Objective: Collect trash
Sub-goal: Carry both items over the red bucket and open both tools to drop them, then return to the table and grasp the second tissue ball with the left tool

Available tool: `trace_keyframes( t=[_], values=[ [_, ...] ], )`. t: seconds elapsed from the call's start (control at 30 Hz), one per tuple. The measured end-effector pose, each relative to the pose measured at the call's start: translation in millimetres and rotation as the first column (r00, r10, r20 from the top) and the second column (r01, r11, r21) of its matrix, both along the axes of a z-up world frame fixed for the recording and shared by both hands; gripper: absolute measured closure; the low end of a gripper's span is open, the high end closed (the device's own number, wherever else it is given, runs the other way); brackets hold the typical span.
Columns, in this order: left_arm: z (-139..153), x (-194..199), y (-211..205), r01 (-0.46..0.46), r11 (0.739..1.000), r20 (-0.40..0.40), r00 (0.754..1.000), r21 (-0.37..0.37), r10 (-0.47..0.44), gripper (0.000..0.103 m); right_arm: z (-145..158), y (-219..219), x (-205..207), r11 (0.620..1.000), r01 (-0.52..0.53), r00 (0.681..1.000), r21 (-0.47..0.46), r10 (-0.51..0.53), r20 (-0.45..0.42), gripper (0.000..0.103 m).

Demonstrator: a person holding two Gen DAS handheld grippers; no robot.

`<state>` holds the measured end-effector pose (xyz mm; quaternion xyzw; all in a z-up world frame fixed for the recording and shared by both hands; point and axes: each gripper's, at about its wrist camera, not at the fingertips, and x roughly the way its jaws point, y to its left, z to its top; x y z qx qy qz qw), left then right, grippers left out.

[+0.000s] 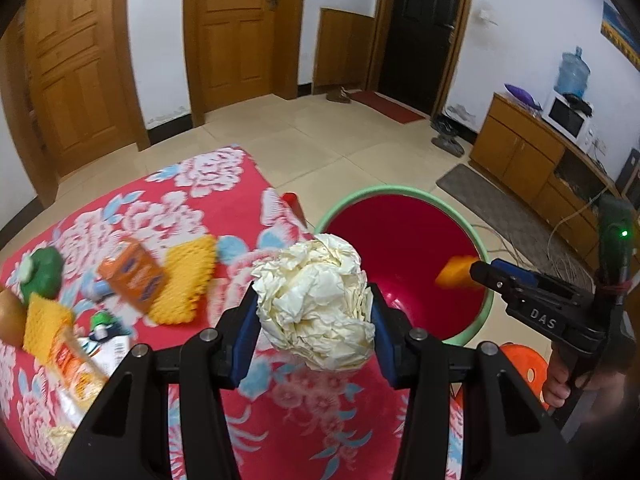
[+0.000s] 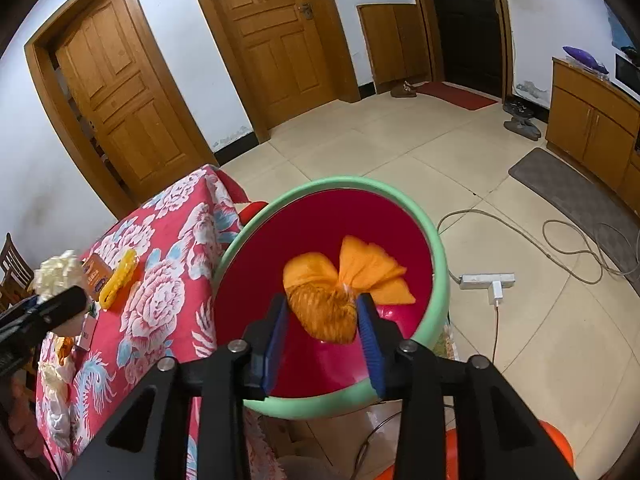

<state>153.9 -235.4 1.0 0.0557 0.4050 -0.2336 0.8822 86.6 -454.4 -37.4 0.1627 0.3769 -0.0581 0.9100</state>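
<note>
The left gripper (image 1: 314, 316) is clenched on a ball of crumpled paper (image 1: 316, 304), its blue pads pressed against both sides. The paper hangs above the desk's edge, just short of the green rim of the bin (image 1: 404, 192). The right gripper (image 2: 322, 316) grasps an orange net bag (image 2: 320, 300) by its bulging lower part, and the bag's gathered top fans out beyond the fingers. It hangs over the red inside of the bin (image 2: 434, 256), within the rim; whether anything already lies at the bottom I cannot tell.

Behind the left gripper, the desk (image 1: 200, 184) wears a red flowered cloth and carries an orange box (image 1: 134, 276), a yellow foam net (image 1: 186, 280), a second yellow net (image 1: 44, 324), a green lump (image 1: 42, 272) and some blurred packets. Nothing stands between either load and the bin's mouth. On the tiled floor (image 2: 400, 144) past the bin lie a white power strip (image 2: 486, 280) and loops of cable (image 2: 568, 240).
</note>
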Motion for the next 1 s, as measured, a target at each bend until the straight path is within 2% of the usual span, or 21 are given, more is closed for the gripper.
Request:
trace_keyframes(
  t=[0.43,0.53,0.67,1.0],
  values=[
    [-20.3,10.8,-51.8,0.102,0.994,-0.004,0.995,0.044,-0.102,0.051,15.8,-14.6,-24.0,0.997,0.060,0.996,0.050,-0.063,0.058,0.054],
    [-25.0,16.4,-62.6,0.092,0.994,0.019,0.995,0.062,-0.093,0.047,17.8,-18.0,-30.8,0.995,0.076,0.994,0.066,-0.080,0.073,0.054],
    [-29.4,23.3,-68.7,0.093,0.994,-0.008,0.996,0.052,-0.092,0.038,19.0,-22.2,-36.5,0.993,0.092,0.992,0.075,-0.098,0.077,0.054],
    [-17.1,13.0,-55.8,0.062,0.998,-0.015,0.998,0.031,-0.062,0.036,22.2,-19.4,-46.9,0.992,0.095,0.992,0.080,-0.102,0.079,0.052]
  ],
)
